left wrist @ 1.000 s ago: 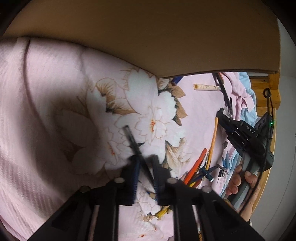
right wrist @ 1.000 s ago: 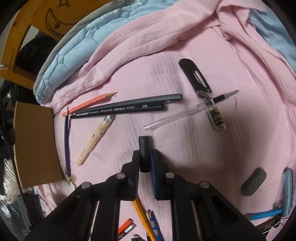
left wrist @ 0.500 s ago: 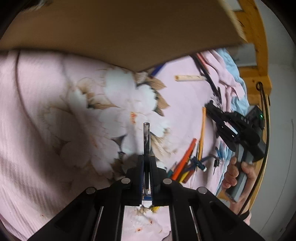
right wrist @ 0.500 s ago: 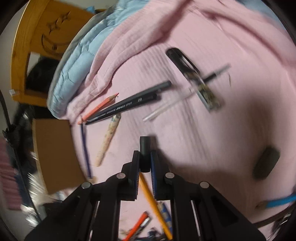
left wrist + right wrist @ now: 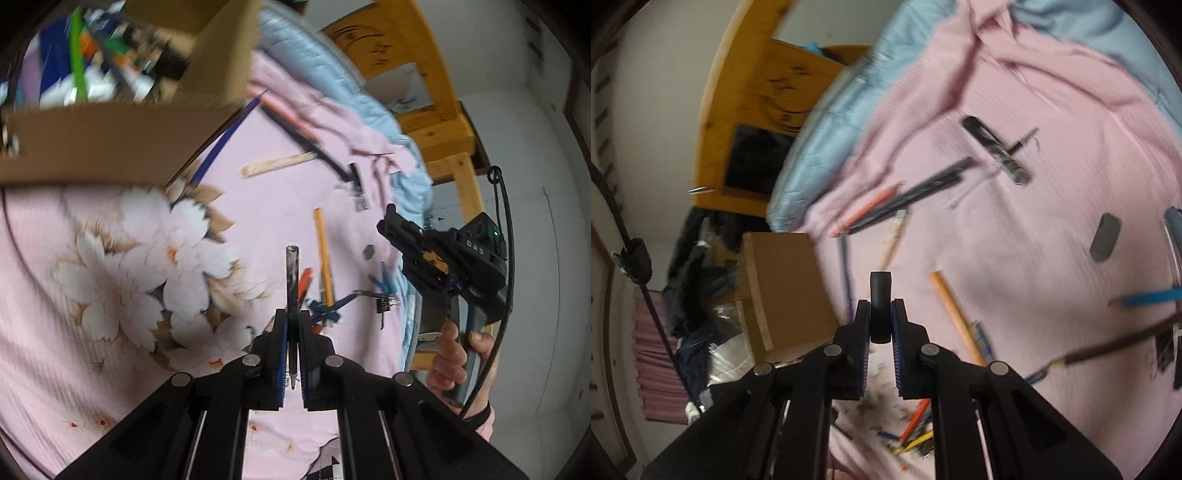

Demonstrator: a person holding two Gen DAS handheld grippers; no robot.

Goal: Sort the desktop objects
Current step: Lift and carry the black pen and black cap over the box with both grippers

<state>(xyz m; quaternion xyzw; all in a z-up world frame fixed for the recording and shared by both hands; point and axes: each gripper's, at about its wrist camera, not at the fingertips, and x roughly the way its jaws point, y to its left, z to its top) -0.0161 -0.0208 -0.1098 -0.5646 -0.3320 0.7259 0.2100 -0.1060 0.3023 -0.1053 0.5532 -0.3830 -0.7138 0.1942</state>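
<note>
Left gripper (image 5: 291, 332): jaws pinching slim dark pen (image 5: 292, 284), raised above pink floral bedsheet (image 5: 110, 258). Right gripper (image 5: 881, 325): jaws pinching short black cylinder (image 5: 880, 299), raised above bedsheet. Cardboard box (image 5: 783, 280) at bed edge. Loose on bedsheet: orange pencil (image 5: 955, 314), grey eraser (image 5: 1105, 238), black pencils (image 5: 923, 192).

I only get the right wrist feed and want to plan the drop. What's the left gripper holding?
Observer: The left gripper is shut on a pen, with its tip pointing back toward the camera.
Operator: From here I see only the box's outside. Anything in it?
Observer: Yes. Over the box's near wall, blurred coloured items show inside, one of them a green stick.
</note>
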